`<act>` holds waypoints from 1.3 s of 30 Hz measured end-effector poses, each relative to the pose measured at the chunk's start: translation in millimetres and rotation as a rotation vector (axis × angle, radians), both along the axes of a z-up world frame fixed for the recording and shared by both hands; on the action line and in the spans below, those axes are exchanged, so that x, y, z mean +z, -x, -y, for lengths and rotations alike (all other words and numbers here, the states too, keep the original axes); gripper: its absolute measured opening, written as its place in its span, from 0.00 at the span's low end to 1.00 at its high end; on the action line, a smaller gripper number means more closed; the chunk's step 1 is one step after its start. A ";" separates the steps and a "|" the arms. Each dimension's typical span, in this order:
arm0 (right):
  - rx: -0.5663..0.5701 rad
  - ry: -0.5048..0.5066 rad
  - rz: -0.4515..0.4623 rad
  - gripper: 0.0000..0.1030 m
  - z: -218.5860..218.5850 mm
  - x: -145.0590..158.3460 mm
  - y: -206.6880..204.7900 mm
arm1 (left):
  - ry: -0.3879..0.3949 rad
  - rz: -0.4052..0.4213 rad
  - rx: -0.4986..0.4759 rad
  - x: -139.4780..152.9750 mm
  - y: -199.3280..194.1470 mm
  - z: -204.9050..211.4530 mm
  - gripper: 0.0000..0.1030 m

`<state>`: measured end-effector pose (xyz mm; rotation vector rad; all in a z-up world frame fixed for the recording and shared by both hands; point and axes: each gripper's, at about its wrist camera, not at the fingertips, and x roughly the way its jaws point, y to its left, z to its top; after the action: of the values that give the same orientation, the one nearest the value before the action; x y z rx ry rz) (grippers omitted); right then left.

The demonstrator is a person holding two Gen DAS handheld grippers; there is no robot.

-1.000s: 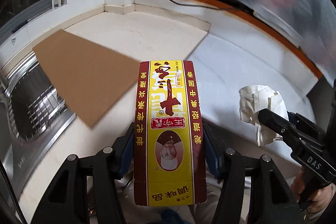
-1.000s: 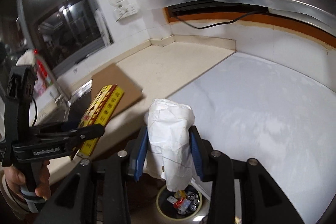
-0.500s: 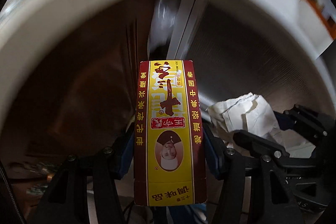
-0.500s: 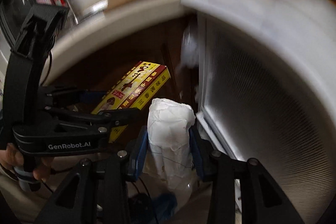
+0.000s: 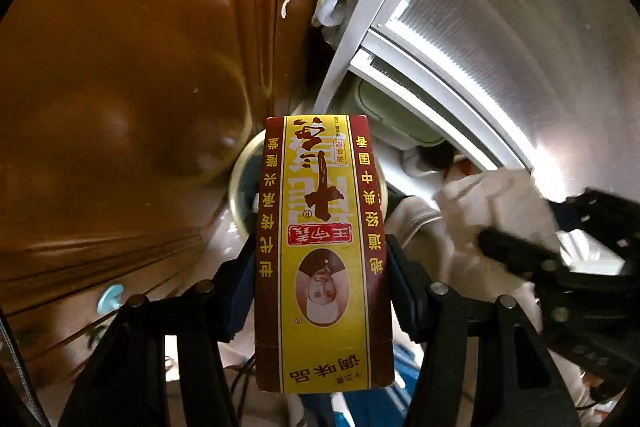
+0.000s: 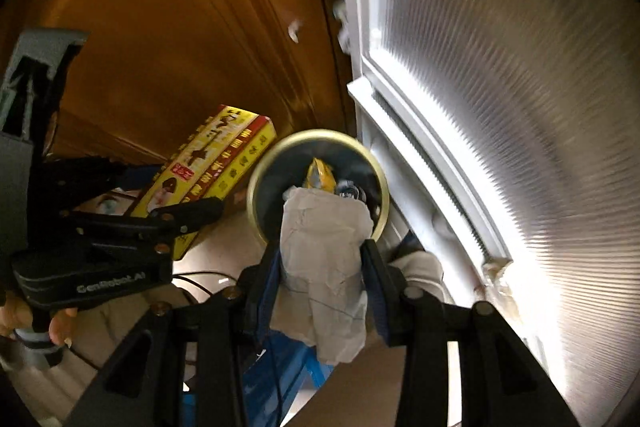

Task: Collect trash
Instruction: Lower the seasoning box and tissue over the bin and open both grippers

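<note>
My left gripper (image 5: 322, 279) is shut on a yellow and dark red seasoning box (image 5: 322, 247), held upright between the blue pads; the box also shows in the right wrist view (image 6: 208, 167). My right gripper (image 6: 324, 259) is shut on a crumpled white paper wad (image 6: 324, 251), seen at right in the left wrist view (image 5: 492, 211). A round bin with a pale yellow rim (image 6: 260, 175) stands on the floor just beyond the wad, with trash inside (image 6: 320, 177). In the left wrist view its rim (image 5: 236, 187) shows behind the box.
A brown wooden cabinet door (image 5: 120, 67) fills the left. A white ribbed door or panel with a white frame (image 6: 500, 87) rises on the right. Cream cloth (image 5: 412, 223) and something blue (image 6: 280, 367) lie below the grippers.
Both grippers have swung down from the countertop toward the floor. The bin now lies directly ahead of them. Both still hold their items.
</note>
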<state>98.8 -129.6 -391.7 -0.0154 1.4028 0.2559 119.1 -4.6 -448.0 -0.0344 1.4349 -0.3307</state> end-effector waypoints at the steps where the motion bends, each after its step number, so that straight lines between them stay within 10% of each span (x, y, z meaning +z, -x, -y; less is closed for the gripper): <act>1: -0.007 -0.004 -0.007 0.40 0.6 -5.0 -0.8 | 0.007 0.005 0.002 -2.6 -3.7 -0.7 0.55; 16: -0.135 -0.111 -0.110 0.52 2.7 -68.4 -31.0 | -0.028 0.018 0.030 -24.0 -14.8 -6.6 0.56; 23: -0.202 -0.160 -0.107 0.70 16.0 -71.4 -30.2 | -0.004 0.017 0.086 -18.9 -16.7 -21.8 0.94; 39: -0.223 -0.176 -0.087 0.78 22.7 -70.8 -22.6 | -0.021 0.029 0.086 -16.9 -17.3 -21.5 0.99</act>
<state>121.5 -152.4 -462.5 0.2985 1.4502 0.1955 136.4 16.9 -464.9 -0.0738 1.4036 -0.2440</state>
